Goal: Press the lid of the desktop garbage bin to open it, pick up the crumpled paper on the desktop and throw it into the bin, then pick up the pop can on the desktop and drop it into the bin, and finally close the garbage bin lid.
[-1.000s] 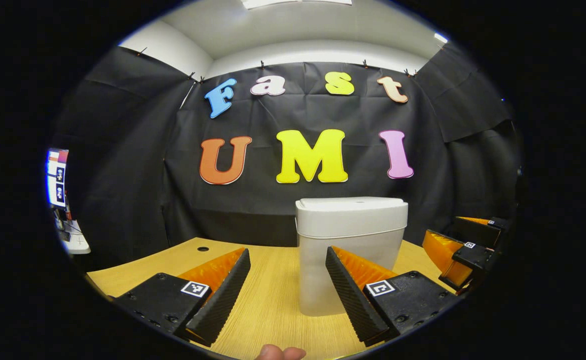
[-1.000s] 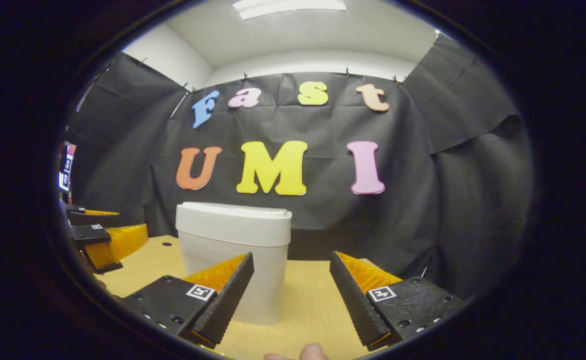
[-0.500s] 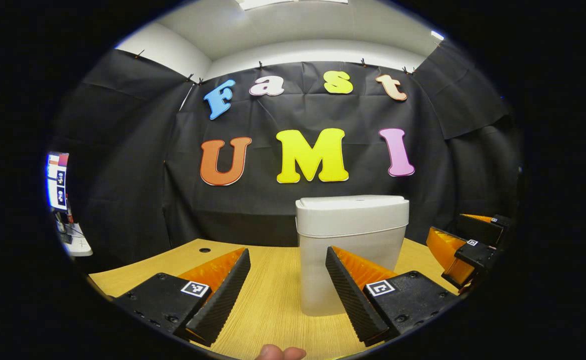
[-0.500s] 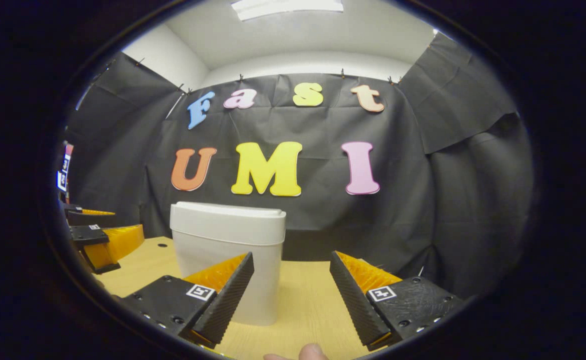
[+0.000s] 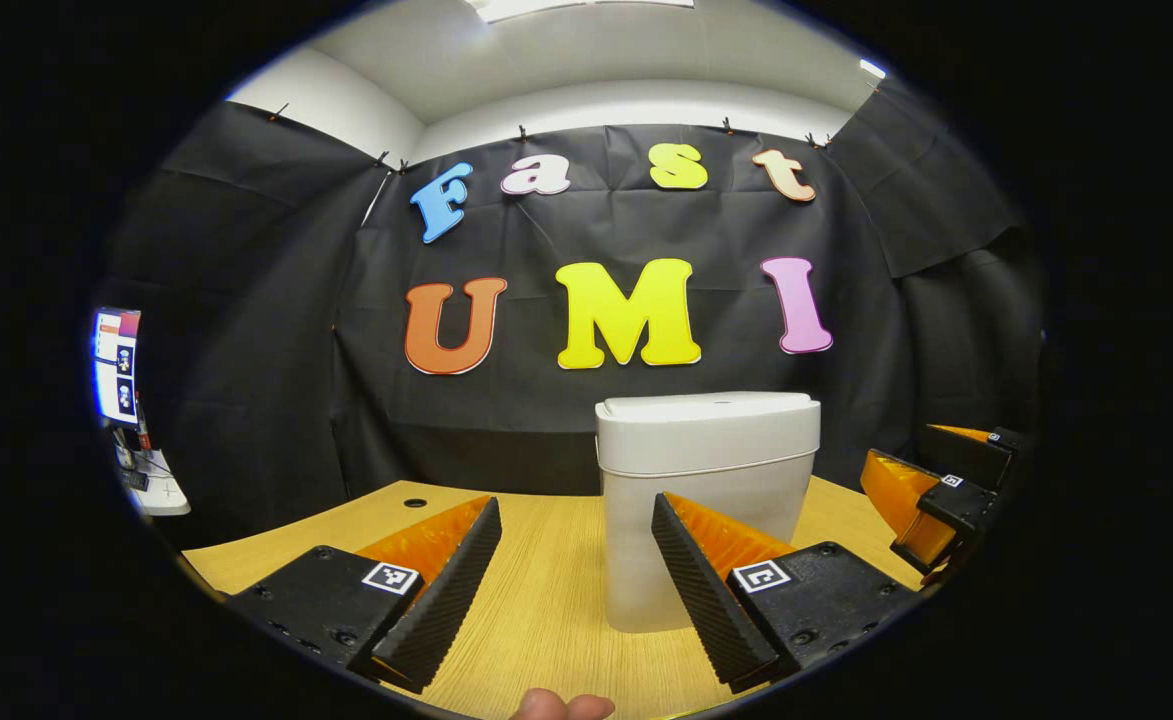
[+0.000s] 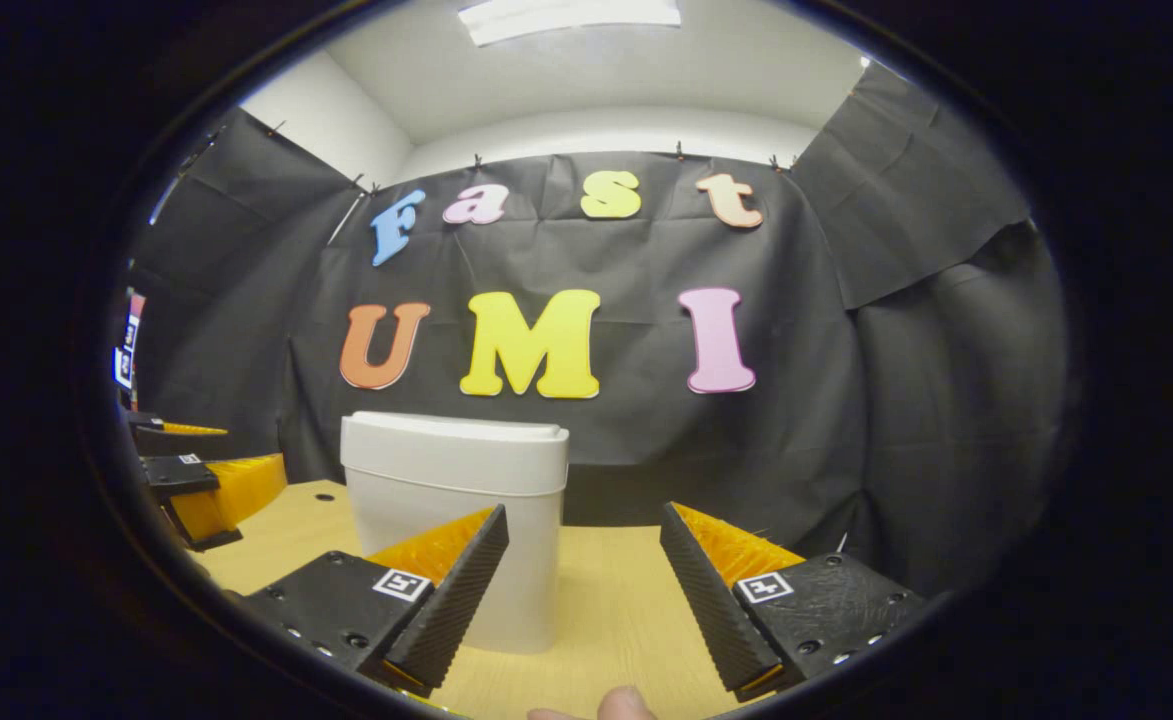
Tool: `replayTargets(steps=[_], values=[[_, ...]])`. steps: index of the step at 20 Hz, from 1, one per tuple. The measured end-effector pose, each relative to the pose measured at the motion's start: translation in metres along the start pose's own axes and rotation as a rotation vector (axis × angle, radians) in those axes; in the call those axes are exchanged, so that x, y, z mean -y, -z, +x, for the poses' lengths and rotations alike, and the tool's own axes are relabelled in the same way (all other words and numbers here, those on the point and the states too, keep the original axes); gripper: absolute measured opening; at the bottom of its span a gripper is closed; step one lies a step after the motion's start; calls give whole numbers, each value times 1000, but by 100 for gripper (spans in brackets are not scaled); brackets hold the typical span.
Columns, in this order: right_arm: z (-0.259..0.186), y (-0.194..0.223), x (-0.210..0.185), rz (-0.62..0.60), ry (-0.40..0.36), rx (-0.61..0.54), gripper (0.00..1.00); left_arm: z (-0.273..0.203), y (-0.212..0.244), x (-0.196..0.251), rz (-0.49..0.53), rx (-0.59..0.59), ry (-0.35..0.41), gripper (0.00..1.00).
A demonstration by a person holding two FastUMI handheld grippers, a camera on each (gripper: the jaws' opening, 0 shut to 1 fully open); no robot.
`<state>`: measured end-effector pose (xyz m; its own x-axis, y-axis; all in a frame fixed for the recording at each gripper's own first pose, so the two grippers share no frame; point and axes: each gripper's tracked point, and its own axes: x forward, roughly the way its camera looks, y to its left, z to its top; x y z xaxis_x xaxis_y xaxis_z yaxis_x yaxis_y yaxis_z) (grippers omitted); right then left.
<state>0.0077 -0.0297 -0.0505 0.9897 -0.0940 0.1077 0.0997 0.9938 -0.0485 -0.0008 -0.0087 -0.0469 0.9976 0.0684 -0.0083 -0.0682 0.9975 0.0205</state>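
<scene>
Both grippers, left gripper [image 5: 576, 560] and right gripper [image 6: 584, 565], hover jaws apart before the closed bin [image 5: 706, 500], apparently poised to press its lid [image 5: 708, 412].

Left gripper view: we looked low across the desk [image 5: 546, 600], facing the back wall, bin [image 5: 706, 500] near, right of centre | Right gripper view: same heading, bin [image 6: 456, 520] left of centre | Shared: bin, desk, wall.
</scene>
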Motion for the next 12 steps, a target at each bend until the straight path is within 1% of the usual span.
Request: replayTargets(steps=[6, 10, 11, 12], values=[[-1, -8, 1, -22, 7, 29, 95, -4, -2, -1, -8, 0, -7, 98], [-2, -8, -4, -16, -6, 28, 95, -5, -1, -5, -20, -3, -14, 98], [-2, -7, -5, -18, -8, 26, 97, -4, 0, -5, -21, -5, -14, 98], [-2, -6, -6, -21, -9, 24, 97, -4, 1, -5, -22, -8, -14, 98]])
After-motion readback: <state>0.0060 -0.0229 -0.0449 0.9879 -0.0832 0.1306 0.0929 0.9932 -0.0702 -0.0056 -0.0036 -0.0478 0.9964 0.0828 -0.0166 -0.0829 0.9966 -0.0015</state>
